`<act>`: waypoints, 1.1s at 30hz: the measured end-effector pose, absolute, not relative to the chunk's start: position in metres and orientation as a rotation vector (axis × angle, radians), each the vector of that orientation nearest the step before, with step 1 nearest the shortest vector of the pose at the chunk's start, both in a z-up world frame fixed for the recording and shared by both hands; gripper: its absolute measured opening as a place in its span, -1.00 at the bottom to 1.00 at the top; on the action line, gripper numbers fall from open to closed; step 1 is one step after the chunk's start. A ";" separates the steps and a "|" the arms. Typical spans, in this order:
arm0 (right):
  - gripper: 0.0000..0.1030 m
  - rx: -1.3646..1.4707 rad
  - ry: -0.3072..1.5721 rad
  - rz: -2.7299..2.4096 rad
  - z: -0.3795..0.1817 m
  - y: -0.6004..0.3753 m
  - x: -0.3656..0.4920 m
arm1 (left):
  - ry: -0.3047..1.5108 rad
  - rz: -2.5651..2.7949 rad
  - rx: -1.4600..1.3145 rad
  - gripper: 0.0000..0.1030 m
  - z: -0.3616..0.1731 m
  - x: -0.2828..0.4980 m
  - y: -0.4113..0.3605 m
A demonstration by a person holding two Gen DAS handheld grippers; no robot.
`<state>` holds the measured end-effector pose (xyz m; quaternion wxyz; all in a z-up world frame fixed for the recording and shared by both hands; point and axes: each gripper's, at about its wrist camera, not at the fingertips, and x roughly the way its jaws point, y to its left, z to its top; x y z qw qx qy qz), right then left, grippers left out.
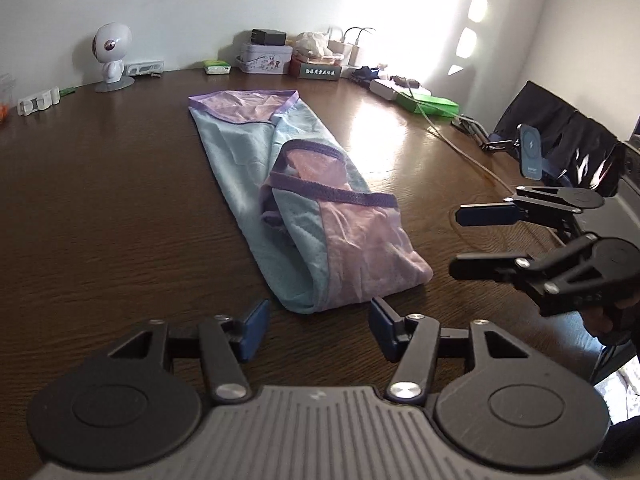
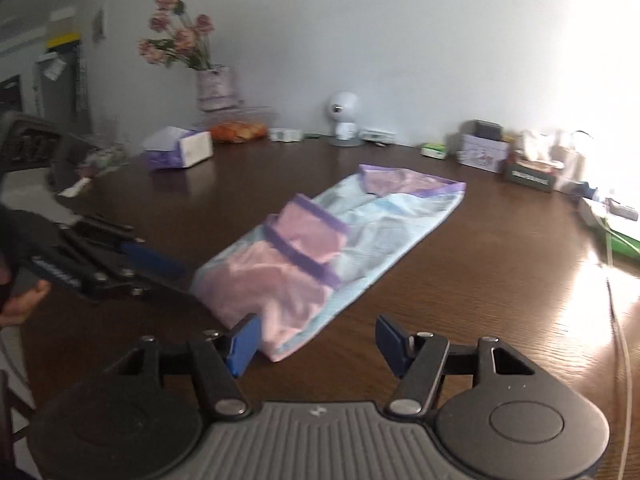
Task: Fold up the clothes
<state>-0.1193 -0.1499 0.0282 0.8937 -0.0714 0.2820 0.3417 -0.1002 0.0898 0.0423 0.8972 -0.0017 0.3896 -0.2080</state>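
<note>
My garment (image 1: 288, 200) lies on the brown desk (image 1: 100, 208) as a long narrow strip, pale blue with pink panels and purple trim. Both long sides look folded in toward the middle, so I judge the lengthwise folds done. The near end bunches up, with a pink flap and its purple band humped on top of the blue, so the strip is not flat yet.

My left tongs (image 1: 318, 330) hover just short of the near end of the strip, spread apart with nothing between the blue pads. My right tongs (image 2: 316, 344) are spread too; the near corner of the cloth sits just by the left pad, but that view is smeared and I cannot say for certain whether pad and cloth touch. I see no pinch on the fabric from either side.

What remains, as I read it, is the crosswise folding: taking the near end at its two corners and laying it over toward the far end by the purple hem, perhaps twice, then smoothing the bundle. The clutter along the far edge of the desk, the tin box (image 1: 264, 58) and the little white figure (image 1: 112, 56), stands well apart from the cloth.
</note>
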 end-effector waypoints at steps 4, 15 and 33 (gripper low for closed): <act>0.28 -0.260 0.579 0.698 0.021 -0.128 -0.126 | 0.795 -0.421 0.008 0.05 0.041 -0.092 0.084; 0.28 -0.200 0.597 0.777 0.018 -0.127 -0.123 | 0.758 -0.431 0.051 -0.02 0.039 -0.102 0.086; -0.93 -0.266 0.707 0.736 0.020 -0.120 -0.120 | 0.769 -0.639 0.118 -0.92 0.029 -0.124 0.078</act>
